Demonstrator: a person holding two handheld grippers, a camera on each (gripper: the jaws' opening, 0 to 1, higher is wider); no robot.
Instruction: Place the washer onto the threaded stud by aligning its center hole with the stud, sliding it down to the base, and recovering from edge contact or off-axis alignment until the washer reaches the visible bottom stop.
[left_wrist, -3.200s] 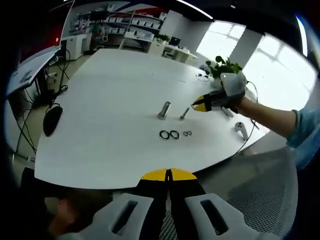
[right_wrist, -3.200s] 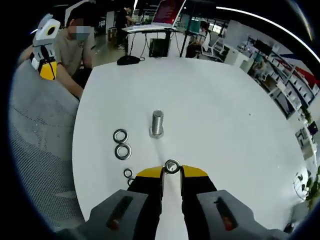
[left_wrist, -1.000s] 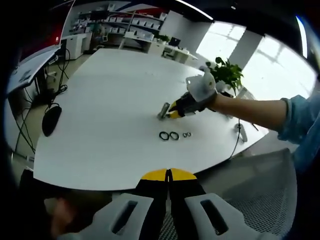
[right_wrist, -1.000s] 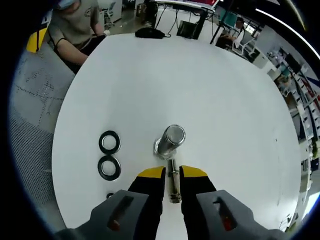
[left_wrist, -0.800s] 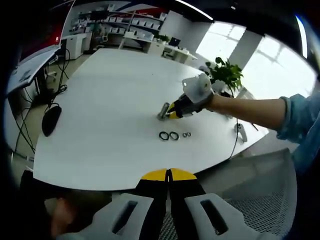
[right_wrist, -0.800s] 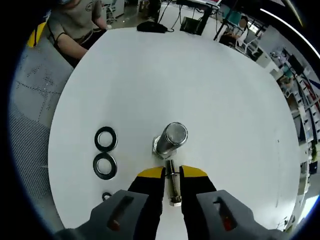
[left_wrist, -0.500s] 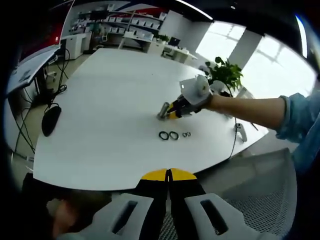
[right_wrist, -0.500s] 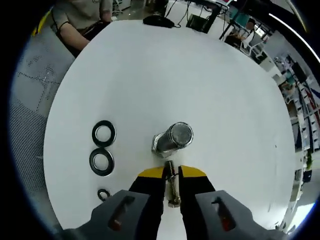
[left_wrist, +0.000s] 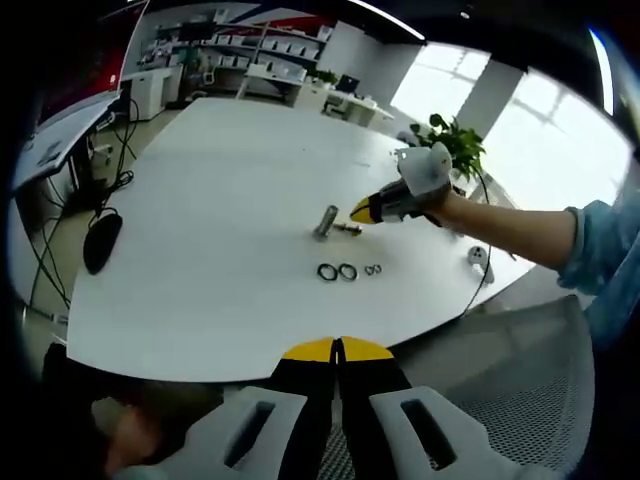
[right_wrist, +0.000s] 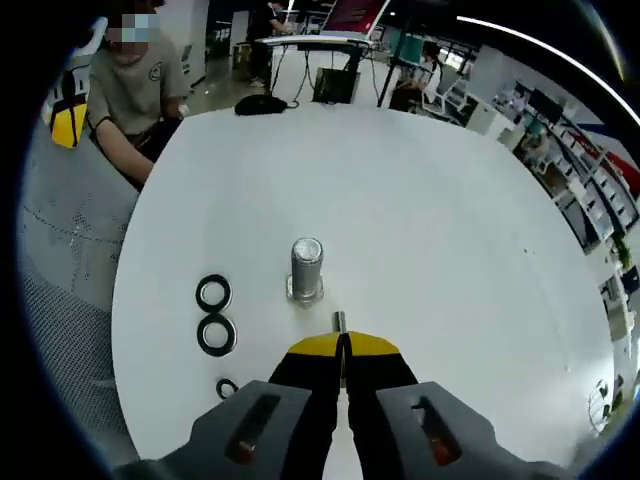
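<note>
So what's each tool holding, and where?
Left tool shut, empty. Right tool shut; small stud's end pokes past its tips, but a grip cannot be told.

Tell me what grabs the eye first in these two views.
The thick upright stud at mid-table, with two dark washers on the white table to its left in the right gripper view. Just below the stud, a thin bolt shows at the tips of the right tongs, whose jaws look closed. The left tongs hang shut off the table's edge.
</note>
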